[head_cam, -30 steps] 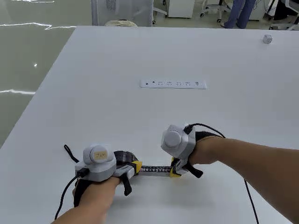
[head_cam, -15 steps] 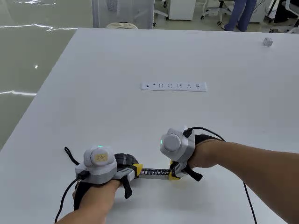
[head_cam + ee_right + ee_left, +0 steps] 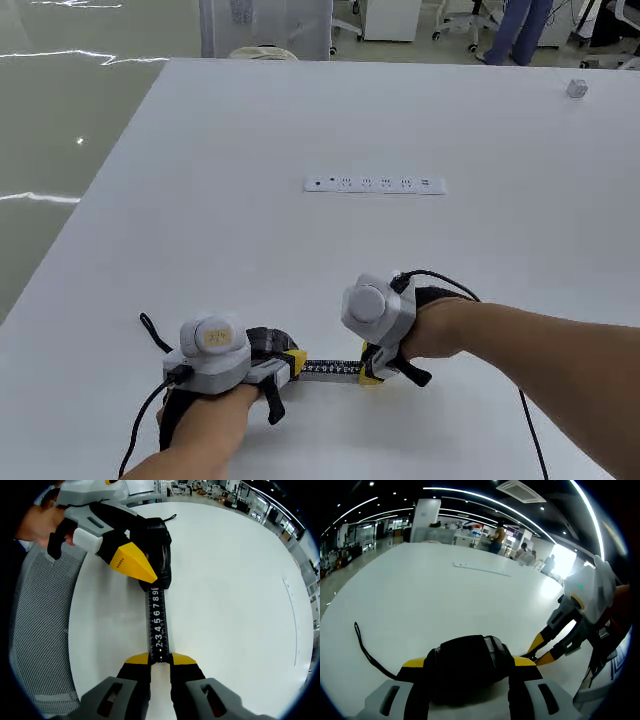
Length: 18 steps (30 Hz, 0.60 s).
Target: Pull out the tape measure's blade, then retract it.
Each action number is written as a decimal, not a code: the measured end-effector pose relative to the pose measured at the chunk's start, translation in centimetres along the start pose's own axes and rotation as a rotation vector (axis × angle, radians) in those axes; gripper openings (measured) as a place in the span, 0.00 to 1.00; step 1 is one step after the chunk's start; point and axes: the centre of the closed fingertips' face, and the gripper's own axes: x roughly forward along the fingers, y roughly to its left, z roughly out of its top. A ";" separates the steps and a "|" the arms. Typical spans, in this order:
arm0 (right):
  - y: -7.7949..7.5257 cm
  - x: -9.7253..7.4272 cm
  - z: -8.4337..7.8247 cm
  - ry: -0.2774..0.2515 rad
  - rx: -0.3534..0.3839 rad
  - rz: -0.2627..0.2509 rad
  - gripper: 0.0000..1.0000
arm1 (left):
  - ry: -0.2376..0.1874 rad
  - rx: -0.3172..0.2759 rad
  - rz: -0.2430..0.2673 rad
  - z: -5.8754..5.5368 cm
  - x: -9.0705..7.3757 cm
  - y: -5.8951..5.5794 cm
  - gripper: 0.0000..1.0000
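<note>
Now the left claw (image 3: 281,367) grips the black tape measure (image 3: 155,539) on the white bench (image 3: 400,110). The right claw (image 3: 160,659) is pinched shut on the tip of its blade (image 3: 157,620), a short length extended between them.

right claw (image 3: 160,659) slightly nearer tape measure (image 3: 157,545), blade (image 3: 157,622) shorter

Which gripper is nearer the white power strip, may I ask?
Right. The right gripper is straight in front of the power strip; the left gripper sits farther left.
</note>
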 end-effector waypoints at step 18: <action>-0.1 0.4 0.9 -0.016 -0.006 -0.008 0.13 | -0.005 -0.006 0.001 0.0 0.0 0.0 0.60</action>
